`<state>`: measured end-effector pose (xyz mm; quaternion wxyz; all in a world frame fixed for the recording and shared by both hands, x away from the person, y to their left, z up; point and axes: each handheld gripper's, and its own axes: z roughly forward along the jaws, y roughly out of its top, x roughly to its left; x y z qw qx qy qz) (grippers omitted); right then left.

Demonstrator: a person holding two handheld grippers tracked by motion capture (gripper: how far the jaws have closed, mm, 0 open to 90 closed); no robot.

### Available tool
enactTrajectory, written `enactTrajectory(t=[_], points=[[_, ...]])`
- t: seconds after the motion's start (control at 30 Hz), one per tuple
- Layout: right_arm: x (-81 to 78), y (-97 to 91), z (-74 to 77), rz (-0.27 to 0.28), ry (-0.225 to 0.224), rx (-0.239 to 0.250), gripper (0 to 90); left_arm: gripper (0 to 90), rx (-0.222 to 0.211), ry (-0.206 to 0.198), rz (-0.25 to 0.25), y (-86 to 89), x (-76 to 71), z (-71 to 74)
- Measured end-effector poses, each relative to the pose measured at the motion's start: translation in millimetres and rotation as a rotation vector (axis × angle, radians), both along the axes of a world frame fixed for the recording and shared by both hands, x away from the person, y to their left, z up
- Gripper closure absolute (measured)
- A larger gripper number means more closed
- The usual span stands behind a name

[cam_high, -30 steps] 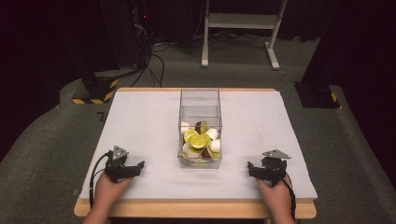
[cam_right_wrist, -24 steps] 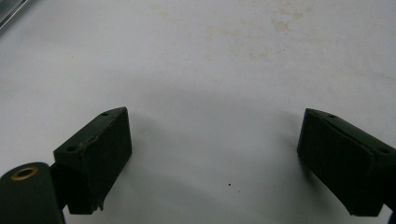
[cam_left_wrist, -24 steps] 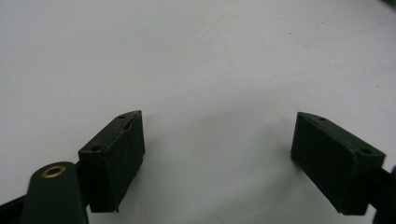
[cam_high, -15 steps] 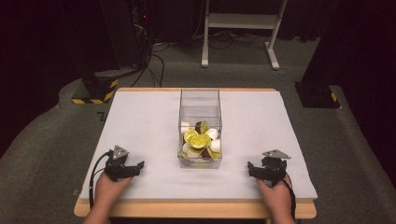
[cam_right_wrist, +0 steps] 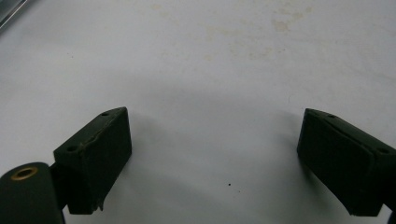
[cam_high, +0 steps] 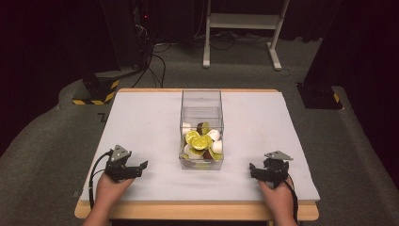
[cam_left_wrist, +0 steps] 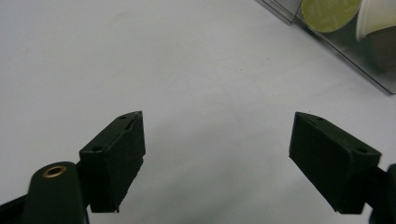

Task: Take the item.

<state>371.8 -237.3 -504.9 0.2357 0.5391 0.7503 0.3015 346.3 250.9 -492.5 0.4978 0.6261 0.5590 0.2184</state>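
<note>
Left gripper (cam_high: 140,169) spread wide, jaws just eased a touch closer, nothing between them. Right gripper (cam_high: 253,172) likewise spread and empty. Both low over the near edge of the white table (cam_high: 141,117), one at each side, tips turned inward toward the clear box (cam_high: 201,99).

Box at the middle of the table, between the two grippers and apart from both. Tall, see-through walls, open top. Far half bare; near half heaped with yellow-green discs (cam_high: 200,140), white pieces (cam_high: 214,135) and one brown piece (cam_high: 200,127), piled loosely against the front wall.

From the high view: the whole layout, the left hand (cam_high: 110,188) and right hand (cam_high: 277,195) coming in from the bottom, a cable trailing from each gripper.

From the left gripper view: left gripper (cam_left_wrist: 218,115) up close over bare white surface, with a lower corner of the clear box (cam_left_wrist: 336,42) at top right and, pressed behind its wall, a yellow-green disc (cam_left_wrist: 329,9) and a white piece (cam_left_wrist: 378,16).

From the right gripper view: right gripper (cam_right_wrist: 215,111) over the same white surface, faint yellowish stains (cam_right_wrist: 280,23) ahead.
</note>
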Motion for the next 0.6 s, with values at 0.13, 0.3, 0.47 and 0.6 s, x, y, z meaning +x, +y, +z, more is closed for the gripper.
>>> enactTrajectory(t=[0.13, 0.3, 0.47, 0.6], points=[[0.0, 0.0, 0.0, 0.000, 0.000, 0.000, 10.0, 19.0, -0.013, -0.006, -0.015, -4.1, -2.8, 2.4], [0.0, -0.1, 0.0, 0.000, 0.000, 0.000, 10.0, 19.1, -0.029, -0.020, -0.024, -8.6, -5.1, 5.2], [0.0, -0.1, 0.0, 0.000, 0.001, 0.001, 10.0, 19.1, -0.035, -0.030, -0.055, -14.1, -7.3, 8.5], [0.1, -0.1, 0.0, 0.001, 0.000, 0.000, 10.0, 19.1, -0.038, -0.035, -0.074, -18.8, -8.6, 10.4]])
